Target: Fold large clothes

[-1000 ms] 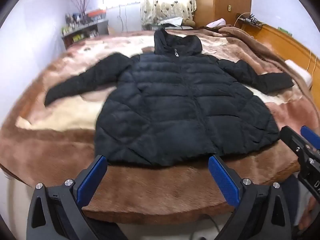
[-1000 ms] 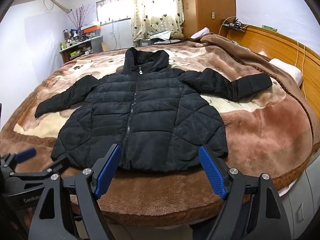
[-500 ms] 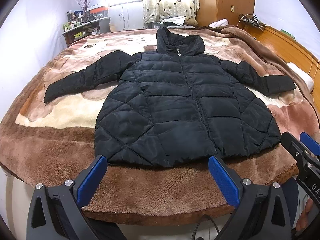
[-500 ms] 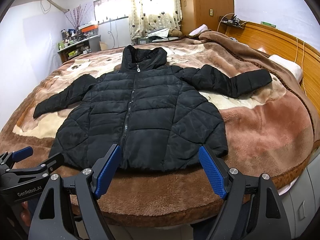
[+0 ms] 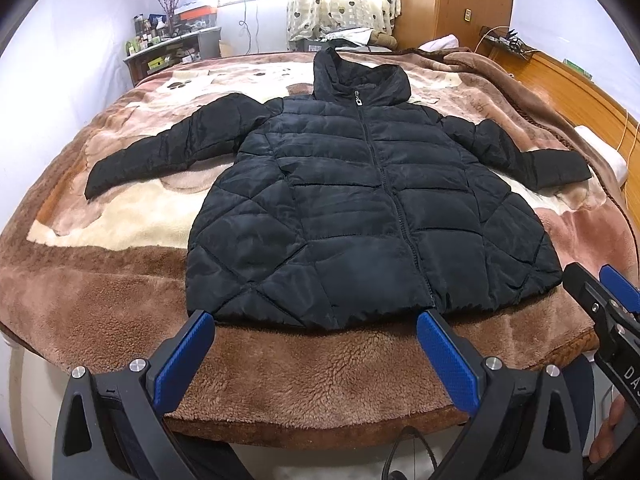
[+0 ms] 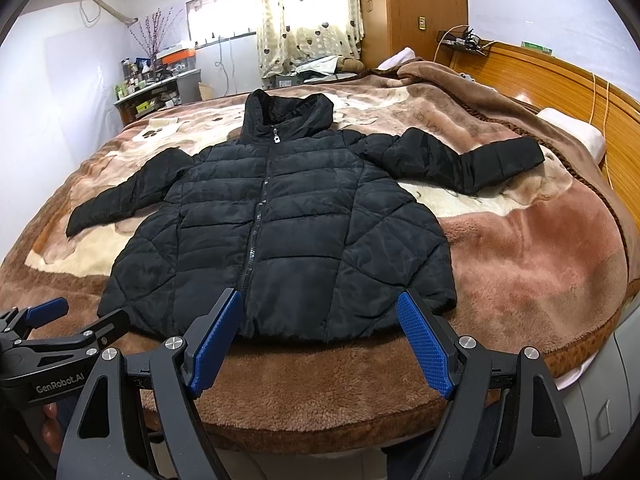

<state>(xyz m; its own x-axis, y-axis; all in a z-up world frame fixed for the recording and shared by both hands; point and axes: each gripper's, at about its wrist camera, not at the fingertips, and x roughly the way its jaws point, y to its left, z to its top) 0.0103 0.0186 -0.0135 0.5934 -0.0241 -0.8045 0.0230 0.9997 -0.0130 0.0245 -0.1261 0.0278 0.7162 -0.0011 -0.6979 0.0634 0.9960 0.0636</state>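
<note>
While the black puffer jacket lies flat on the brown blanket, left gripper and right gripper hover spread, empty, just short of its hem.

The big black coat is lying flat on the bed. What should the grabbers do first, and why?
Probably reach the left gripper out to the left sleeve. The jacket lies flat, zipped, sleeves spread, and both grippers are open and empty near its hem.

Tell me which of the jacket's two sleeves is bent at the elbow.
The sleeve of the black quilted puffer jacket pointing toward the wooden headboard: it kinks at the elbow. The opposite sleeve lies nearly straight.
</note>
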